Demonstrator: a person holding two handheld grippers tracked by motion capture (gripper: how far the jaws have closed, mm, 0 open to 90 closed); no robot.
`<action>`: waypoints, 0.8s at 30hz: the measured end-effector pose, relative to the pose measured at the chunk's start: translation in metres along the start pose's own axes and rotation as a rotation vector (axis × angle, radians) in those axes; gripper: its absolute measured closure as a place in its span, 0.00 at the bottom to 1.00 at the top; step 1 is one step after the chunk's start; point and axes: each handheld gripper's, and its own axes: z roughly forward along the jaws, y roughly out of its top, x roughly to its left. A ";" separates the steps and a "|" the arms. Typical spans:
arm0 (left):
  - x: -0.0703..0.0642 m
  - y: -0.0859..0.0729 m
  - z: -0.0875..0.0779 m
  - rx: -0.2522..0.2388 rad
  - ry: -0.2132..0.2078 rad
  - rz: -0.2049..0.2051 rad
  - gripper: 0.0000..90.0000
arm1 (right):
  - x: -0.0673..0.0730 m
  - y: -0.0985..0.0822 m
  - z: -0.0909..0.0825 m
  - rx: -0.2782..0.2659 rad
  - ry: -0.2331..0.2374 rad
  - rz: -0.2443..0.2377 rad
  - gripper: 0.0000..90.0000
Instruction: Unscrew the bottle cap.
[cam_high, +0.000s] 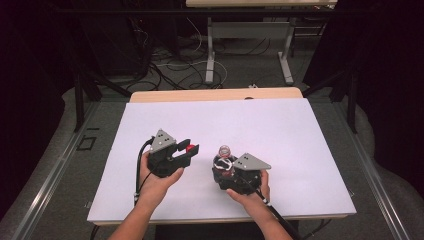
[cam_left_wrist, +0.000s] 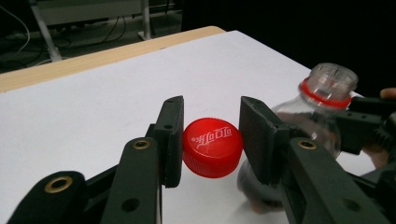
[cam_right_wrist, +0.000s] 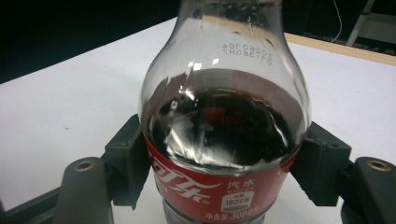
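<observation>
- High view: the left gripper (cam_high: 186, 150), matte black under a grey three-cornered plate, pinches a small red cap (cam_high: 190, 148) just above the white sheet covering the table (cam_high: 280, 130). Near it, the right gripper (cam_high: 223, 170) clamps a clear plastic bottle (cam_high: 224, 159), standing upright with its mouth open.
- Left gripper view: the round cap (cam_left_wrist: 212, 146), ribbed at its rim and printed in white, sits squeezed between two flat black pads (cam_left_wrist: 172, 135). The bottle (cam_left_wrist: 322, 100) stands beside it, uncapped, a red ring around its threaded neck.
- Right gripper view: blocky black jaws press both sides of the bottle (cam_right_wrist: 224, 130) at its glossy red label; dark liquid fills the rounded shoulder.
</observation>
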 end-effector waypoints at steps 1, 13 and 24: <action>0.002 -0.002 0.001 0.000 0.006 -0.007 0.69 | -0.003 0.001 0.001 0.000 -0.003 -0.001 0.33; 0.021 -0.017 0.009 0.003 0.034 -0.046 0.69 | -0.037 0.012 0.022 0.007 -0.051 0.009 0.33; 0.035 -0.022 0.009 -0.004 0.043 -0.069 0.69 | -0.073 0.023 0.061 0.017 -0.095 0.042 0.33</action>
